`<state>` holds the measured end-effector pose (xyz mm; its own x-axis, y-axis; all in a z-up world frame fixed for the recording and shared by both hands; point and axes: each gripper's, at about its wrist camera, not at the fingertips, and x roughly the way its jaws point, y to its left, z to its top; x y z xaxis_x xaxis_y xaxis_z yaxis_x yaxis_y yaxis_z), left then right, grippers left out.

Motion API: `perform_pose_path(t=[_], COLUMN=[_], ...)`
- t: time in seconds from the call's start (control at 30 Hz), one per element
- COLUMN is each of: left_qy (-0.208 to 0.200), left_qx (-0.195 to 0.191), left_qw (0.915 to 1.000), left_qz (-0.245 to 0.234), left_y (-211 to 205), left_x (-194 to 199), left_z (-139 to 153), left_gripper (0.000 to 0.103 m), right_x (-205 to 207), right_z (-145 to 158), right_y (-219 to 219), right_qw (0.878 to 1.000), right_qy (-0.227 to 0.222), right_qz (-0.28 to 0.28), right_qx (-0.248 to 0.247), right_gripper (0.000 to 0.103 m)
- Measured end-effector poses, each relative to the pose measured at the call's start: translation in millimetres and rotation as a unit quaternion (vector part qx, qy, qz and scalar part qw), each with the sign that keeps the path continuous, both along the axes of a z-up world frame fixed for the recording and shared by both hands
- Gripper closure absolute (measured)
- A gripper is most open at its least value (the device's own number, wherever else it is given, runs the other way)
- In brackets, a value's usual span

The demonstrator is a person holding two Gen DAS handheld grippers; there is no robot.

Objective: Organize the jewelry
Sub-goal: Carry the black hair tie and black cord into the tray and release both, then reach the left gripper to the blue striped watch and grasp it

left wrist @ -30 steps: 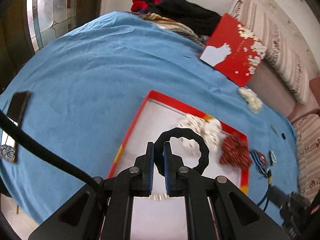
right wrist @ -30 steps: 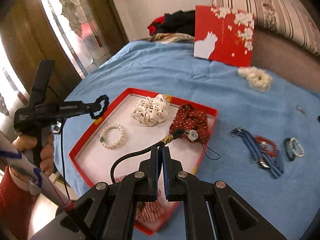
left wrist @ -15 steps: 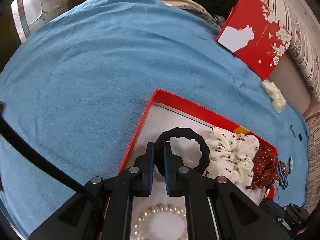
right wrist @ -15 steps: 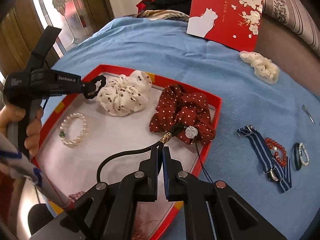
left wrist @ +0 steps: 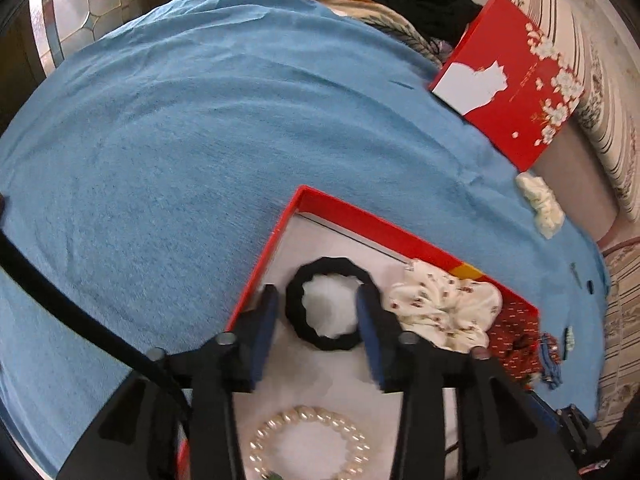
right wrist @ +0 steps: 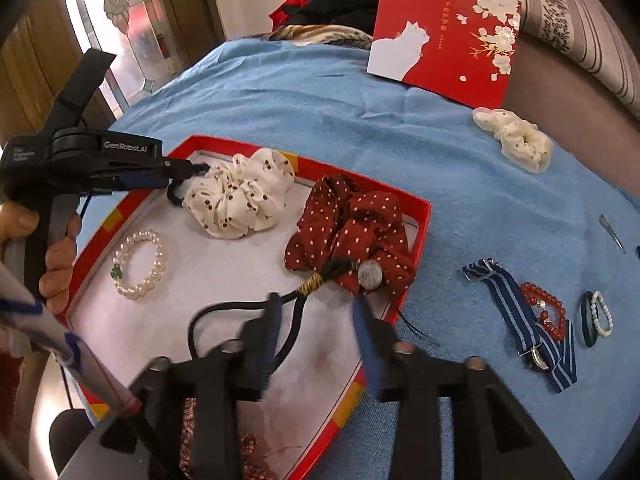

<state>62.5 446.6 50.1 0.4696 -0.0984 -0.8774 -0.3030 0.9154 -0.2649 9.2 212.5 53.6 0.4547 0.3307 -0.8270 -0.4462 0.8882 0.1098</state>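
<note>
A red-rimmed box (left wrist: pixel 340 210) (right wrist: pixel 424 216) with a white floor lies on the blue cloth. My left gripper (left wrist: pixel 318 312) is open, and a black hair tie (left wrist: pixel 294 304) lies free on the box floor between its fingers. My right gripper (right wrist: pixel 316 312) is open over the box's near right side, and a black cord necklace with a round pendant (right wrist: pixel 370 273) lies loose there against a red dotted scrunchie (right wrist: pixel 352 220). A white cherry scrunchie (left wrist: pixel 444 306) (right wrist: pixel 240 196) and a pearl bracelet (left wrist: pixel 308 416) (right wrist: pixel 140 264) also lie in the box.
On the cloth right of the box lie a blue striped strap (right wrist: pixel 520 320), a red bead bracelet (right wrist: pixel 544 308), a small dark-and-white bracelet (right wrist: pixel 596 316) and a cream scrunchie (right wrist: pixel 516 140). The red box lid (right wrist: pixel 444 36) leans on the sofa. Clothes are piled at the back.
Both grippers have opened. The left one has let go of the black hair tie, now on the box floor. The right one has let go of the black cord necklace.
</note>
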Motion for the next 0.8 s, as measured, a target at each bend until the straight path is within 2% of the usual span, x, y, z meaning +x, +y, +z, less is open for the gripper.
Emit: perform_pose_path(t=[0.07,0.27,0.43,0.6,0.8], left_qy=[-0.008,-0.033,-0.054,-0.064,-0.065], left_qx=[0.001,-0.016,-0.006,0.035,0.071], left_qw=[1.0,0.9992,0.9978,0.9972,0.9943], left_qz=[0.001,0.015,0.037,0.019,-0.047], left_y=[-1,-1,-9,-44,-109], left_x=[-5,-27,-72,-119,-144], left_z=[8,36,63,77,84], left_gripper=[0.053,0.044,0.043,0.041,0.04], right_x=[-1,-14,-35,-60,-77], right_z=[4,26,46,50,36], right_y=[-1,-13,-44,-101,-190], right_qw=[1.0,1.0,0.999,0.998,0.991], right_qy=[0.002,-0.015,-0.033,-0.041,-0.022], right_qz=[0.001,0.004,-0.007,-0.04,-0.125], right_qx=[0.006,0.022,0.038,0.039,0.041], right_gripper=[0.061,0.056,0.053,0.051,0.05])
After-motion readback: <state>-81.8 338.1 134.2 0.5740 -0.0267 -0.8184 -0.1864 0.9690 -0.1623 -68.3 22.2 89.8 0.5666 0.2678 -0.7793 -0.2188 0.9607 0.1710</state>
